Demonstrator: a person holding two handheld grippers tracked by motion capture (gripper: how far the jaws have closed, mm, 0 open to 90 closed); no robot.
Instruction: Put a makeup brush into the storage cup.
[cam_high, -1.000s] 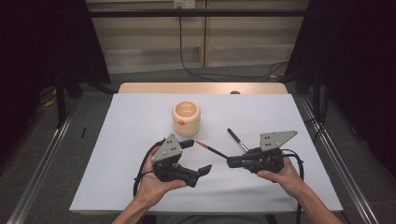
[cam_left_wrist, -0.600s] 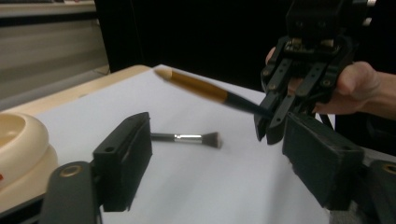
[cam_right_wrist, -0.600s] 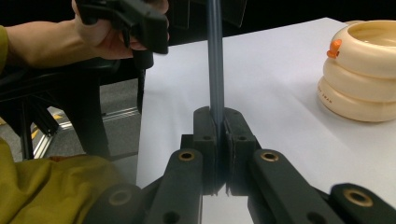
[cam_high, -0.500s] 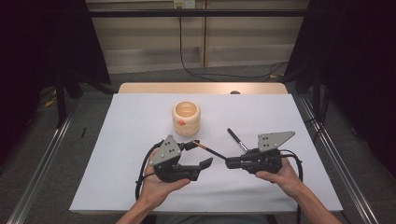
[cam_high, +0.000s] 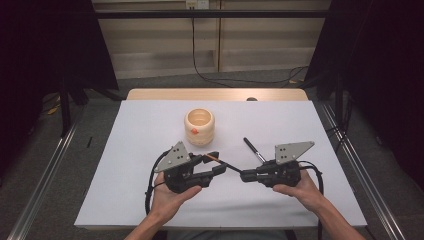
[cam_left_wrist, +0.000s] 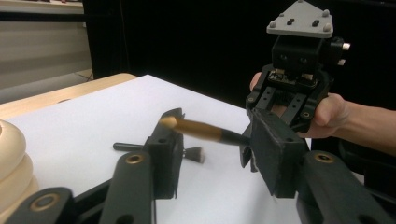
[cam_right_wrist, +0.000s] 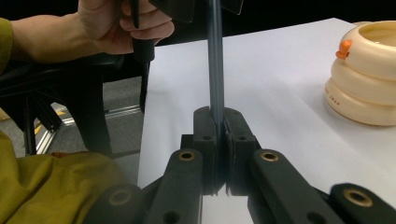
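The makeup brush (cam_left_wrist: 205, 130), at the middle of the high view, is pinched by the right gripper (cam_high: 245, 175) on its dark end; the left gripper (cam_high: 216, 162), jaws just narrowing around the gold handle, should close squarely before the right releases.

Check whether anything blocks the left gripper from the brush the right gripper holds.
Nothing visible does. The brush already has its gold end between the jaws of the left gripper, which have just been closing. The spare brush lies on the table, apart from them.
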